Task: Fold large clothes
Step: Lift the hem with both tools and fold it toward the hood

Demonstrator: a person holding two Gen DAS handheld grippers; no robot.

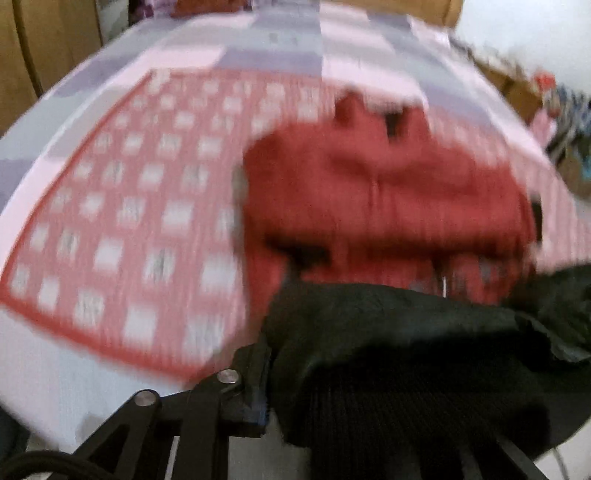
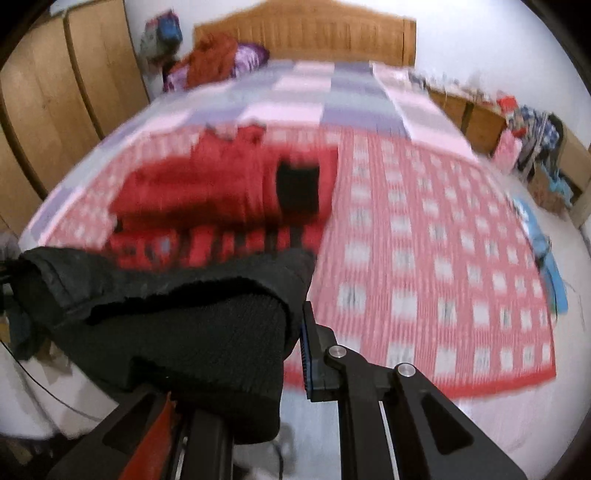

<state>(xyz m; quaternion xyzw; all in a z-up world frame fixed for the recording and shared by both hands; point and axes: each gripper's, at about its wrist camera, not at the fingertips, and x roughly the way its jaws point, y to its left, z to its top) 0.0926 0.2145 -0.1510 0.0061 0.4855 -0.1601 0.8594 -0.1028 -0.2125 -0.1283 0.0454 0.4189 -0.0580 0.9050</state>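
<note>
Both grippers hold up the black ribbed hem of a large garment above the near edge of the bed, and both views are smeared with motion blur. The left gripper (image 1: 273,384) has the black knit cuff-like hem (image 1: 388,369) bunched across it; one blue-padded finger (image 1: 258,402) shows at the cloth's left edge, while the other finger is buried under the fabric. The jaws look clamped on that hem, though the cloth hides the actual pinch. The right gripper (image 2: 291,354) mirrors it: its blue-padded finger (image 2: 308,354) presses against the right edge of the black hem (image 2: 192,332), the opposite finger is covered, and the gap between them is filled with knit.

Beyond the hem, the rest of the garment, a red jacket (image 1: 388,195) with red-and-black checked lining (image 2: 207,240), lies heaped on a red-and-white checked cloth (image 1: 129,206) spread over the bed. The heap sits toward the middle of the cloth, just past the lifted hem. Under the cloth is a lilac-and-pink patchwork bedspread (image 2: 332,92), running back to a wooden headboard (image 2: 306,33). A wooden wardrobe (image 2: 62,92) stands to the left of the bed.
</note>
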